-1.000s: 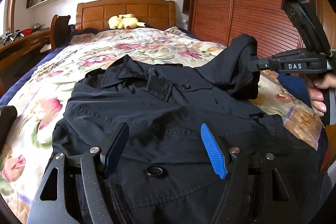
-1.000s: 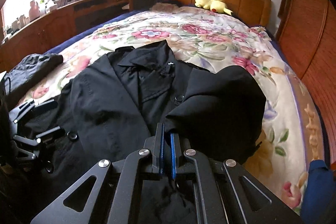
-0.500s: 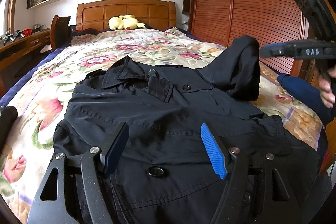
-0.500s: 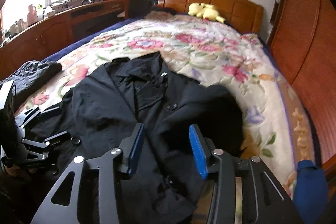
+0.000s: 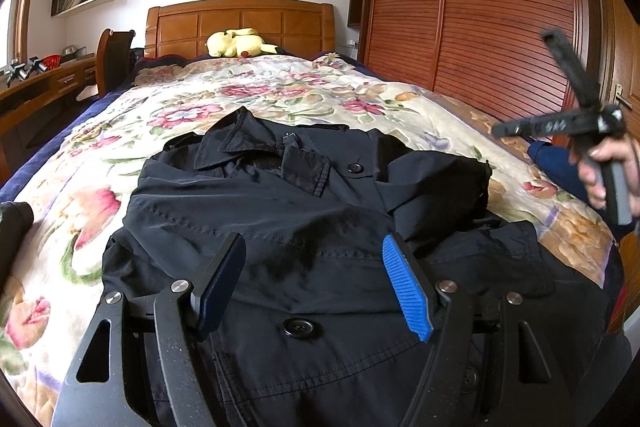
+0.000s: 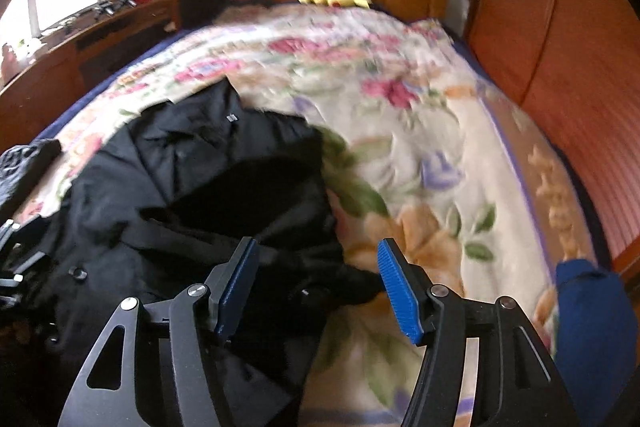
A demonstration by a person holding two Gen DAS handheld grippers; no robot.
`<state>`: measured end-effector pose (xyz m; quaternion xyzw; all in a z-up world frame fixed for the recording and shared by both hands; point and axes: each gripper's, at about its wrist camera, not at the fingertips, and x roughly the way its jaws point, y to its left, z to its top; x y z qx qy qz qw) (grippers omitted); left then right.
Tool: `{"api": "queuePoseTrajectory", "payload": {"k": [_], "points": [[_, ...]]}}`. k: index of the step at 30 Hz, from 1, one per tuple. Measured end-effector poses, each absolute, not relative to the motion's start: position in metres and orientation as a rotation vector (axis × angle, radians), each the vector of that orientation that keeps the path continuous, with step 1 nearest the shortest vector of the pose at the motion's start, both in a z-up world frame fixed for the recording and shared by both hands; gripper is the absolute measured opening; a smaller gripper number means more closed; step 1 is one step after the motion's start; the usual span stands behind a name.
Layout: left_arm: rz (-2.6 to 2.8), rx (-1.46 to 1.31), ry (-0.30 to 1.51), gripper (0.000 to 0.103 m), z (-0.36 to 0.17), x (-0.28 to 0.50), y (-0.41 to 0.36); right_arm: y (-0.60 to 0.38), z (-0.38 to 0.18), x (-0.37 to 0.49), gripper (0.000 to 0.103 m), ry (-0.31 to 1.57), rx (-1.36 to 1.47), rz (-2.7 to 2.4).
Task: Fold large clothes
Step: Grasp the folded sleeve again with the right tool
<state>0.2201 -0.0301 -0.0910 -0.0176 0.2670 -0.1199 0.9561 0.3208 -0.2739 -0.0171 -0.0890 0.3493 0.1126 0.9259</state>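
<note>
A black button-up coat [image 5: 304, 227] lies face up on the floral bedspread [image 5: 120, 147], collar toward the headboard. Its right sleeve [image 5: 436, 183] is folded in over the chest. My left gripper [image 5: 314, 279] is open and empty, hovering low over the coat's front near a button [image 5: 298, 327]. My right gripper [image 6: 318, 287] is open and empty above the coat's [image 6: 192, 211] right edge; the right wrist view is blurred. It also shows in the left wrist view [image 5: 560, 125], held up at the right, clear of the coat.
A yellow plush toy [image 5: 236, 43] lies by the wooden headboard [image 5: 240, 23]. A slatted wooden wardrobe [image 5: 480, 7] runs along the right side. A desk [image 6: 92, 39] and chair stand at the left. A dark garment [image 6: 24, 163] lies on the bed's left edge. A blue garment [image 6: 588, 327] lies at right.
My right gripper opened and let go of the coat sleeve, which dropped flat onto the coat's chest. The right gripper then pulled back to the right. My left gripper stayed in place.
</note>
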Motion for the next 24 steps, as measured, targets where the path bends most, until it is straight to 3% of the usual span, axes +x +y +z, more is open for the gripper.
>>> {"api": "queuePoseTrajectory", "payload": {"k": [24], "points": [[-0.214, -0.035, 0.549, 0.072, -0.095, 0.211, -0.007, -0.278, -0.112, 0.390, 0.065, 0.981, -0.038, 0.183]]}}
